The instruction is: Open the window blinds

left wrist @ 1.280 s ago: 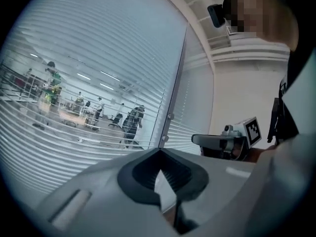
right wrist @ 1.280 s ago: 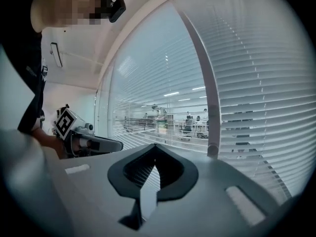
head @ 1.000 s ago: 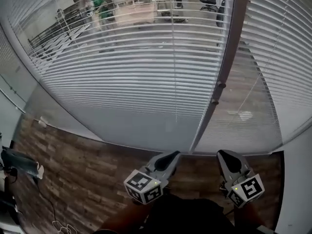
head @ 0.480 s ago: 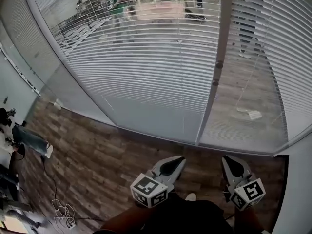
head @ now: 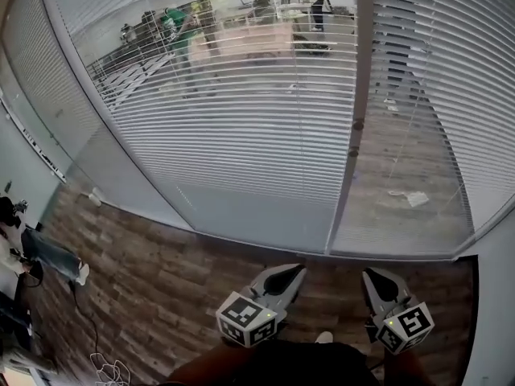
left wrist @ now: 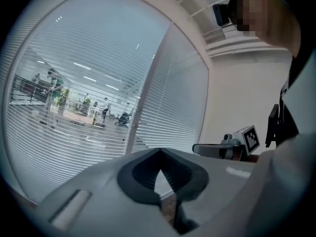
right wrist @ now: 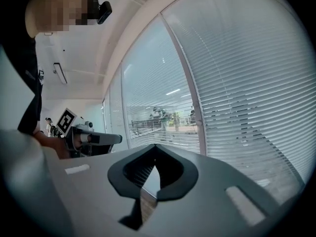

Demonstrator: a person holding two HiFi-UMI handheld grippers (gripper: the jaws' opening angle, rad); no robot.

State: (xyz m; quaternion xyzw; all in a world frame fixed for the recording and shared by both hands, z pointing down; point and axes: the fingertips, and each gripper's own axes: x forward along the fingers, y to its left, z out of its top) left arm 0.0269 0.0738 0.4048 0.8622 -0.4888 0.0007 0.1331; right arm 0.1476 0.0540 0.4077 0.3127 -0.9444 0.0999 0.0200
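White slatted blinds (head: pixel 241 127) hang lowered over the wide left pane, slats partly tilted, so the room beyond shows through. A second blind (head: pixel 438 87) covers the right pane, past the brown frame post (head: pixel 355 135). A thin wand (head: pixel 409 147) hangs in front of the right blind. My left gripper (head: pixel 294 271) and right gripper (head: pixel 369 274) are low over the wood floor, well short of the glass, both shut on nothing. The left gripper's (left wrist: pixel 158 153) jaws meet at the tip in its own view, as do the right gripper's (right wrist: pixel 155 148).
Wood-plank floor (head: pixel 153 280) runs up to the window. A person (head: pixel 32 252) is at the far left edge, with loose cables (head: pixel 109 370) nearby. A white wall (head: pixel 495 312) closes the right side. My shoe (head: pixel 324 338) shows between the grippers.
The head view has swung left and pulled back, showing more floor and the person at the left. Both grippers have stayed low, shut and about where they were.
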